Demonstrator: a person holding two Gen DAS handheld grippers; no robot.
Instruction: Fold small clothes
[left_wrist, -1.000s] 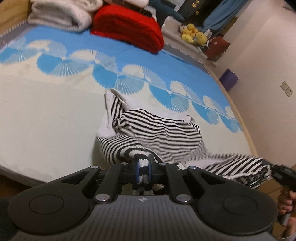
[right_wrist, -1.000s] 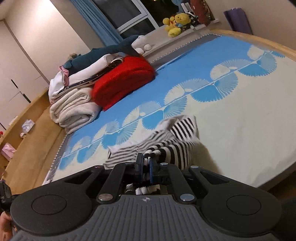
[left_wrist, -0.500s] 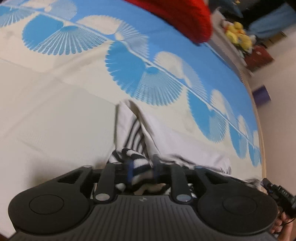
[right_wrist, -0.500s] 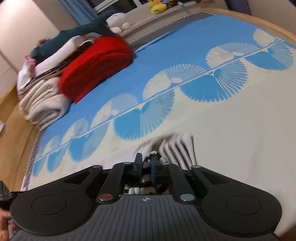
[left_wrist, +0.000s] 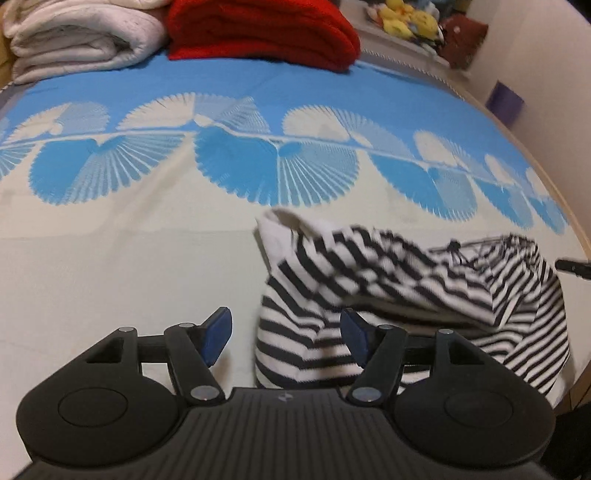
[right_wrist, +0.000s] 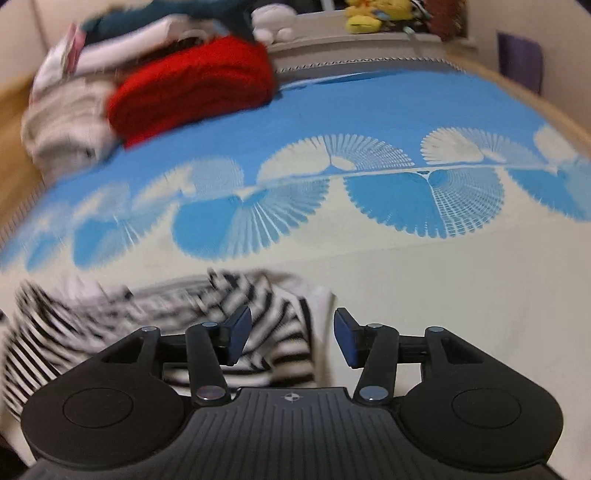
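Both grippers hang low over the near, cream part of the bed (left_wrist: 110, 258), and the black-and-white striped garment (left_wrist: 424, 295) lies crumpled on the cover between them. The left gripper (left_wrist: 284, 334) has its jaws spread and opening wider; a fold of the striped cloth sits in the gap, nearer the right-hand blue pad, but neither pad presses on it. The right gripper (right_wrist: 291, 334) is opening too, its jaws apart with the garment's (right_wrist: 273, 328) white-edged end lying loose between the pads, closer to the left one. From the left side the cloth bunches up in a ridge with a pale cuff sticking up at its far end; the right view is blurred, so the folds there are hard to read. Farther back the cover turns blue with white fan patterns, and a red blanket (left_wrist: 262, 29) sits beside a stack of white bedding (left_wrist: 77, 37) at the far end. Yellow soft toys (right_wrist: 369, 14) rest on a ledge beyond the bed.
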